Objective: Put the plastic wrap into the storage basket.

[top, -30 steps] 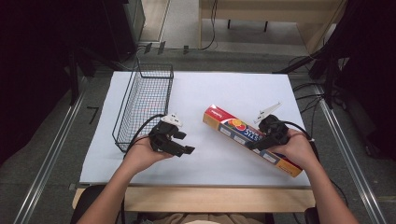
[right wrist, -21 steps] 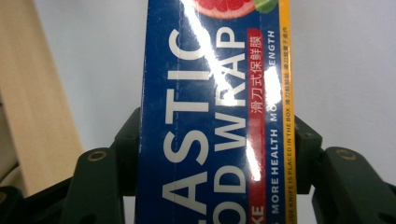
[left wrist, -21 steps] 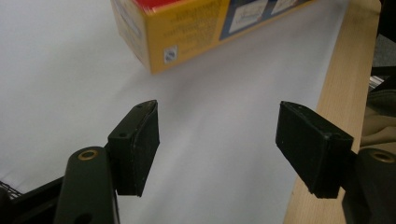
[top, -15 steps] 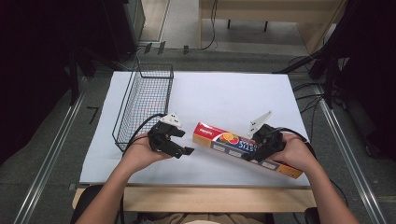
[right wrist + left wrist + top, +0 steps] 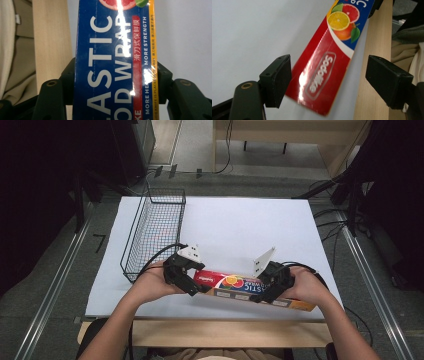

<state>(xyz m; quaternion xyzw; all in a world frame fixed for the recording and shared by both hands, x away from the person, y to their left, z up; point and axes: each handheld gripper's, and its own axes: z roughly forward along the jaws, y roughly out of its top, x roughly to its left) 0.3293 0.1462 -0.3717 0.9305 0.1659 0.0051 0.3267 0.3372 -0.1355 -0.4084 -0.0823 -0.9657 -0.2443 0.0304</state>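
Plastic wrap box (image 5: 250, 287), long and narrow, lying near the front edge of the white surface (image 5: 240, 227), now closer to the left hand than a second ago, when it sat farther toward the right and slanted more steeply. Carried leftward across the surface by the right tool (image 5: 266, 289), pinching the box across its width, pads pressed against both long sides as seen in the right gripper view (image 5: 113, 75). Left tool (image 5: 186, 279) just spread wide, jaws having been opening within the last second, and now straddling the red end of the box: in the left gripper view, one pad (image 5: 277, 79) just beside the red panel (image 5: 322, 75), the other (image 5: 388, 78) well apart from it, neither pressing. So, no grip yet on the left side; only positioned for one.

Likely meaning for the work: a handover or a two-handed hold being set up, with the box brought into the open left jaws so both ends can be controlled. Next call, by judgement: closing the left jaws squarely on the red end before any lift. Wire basket (image 5: 155, 232) standing empty just beyond the left hand, possibly the destination, though not certain. Risk: glossy cardboard slipping or skewing if pinched off-centre.
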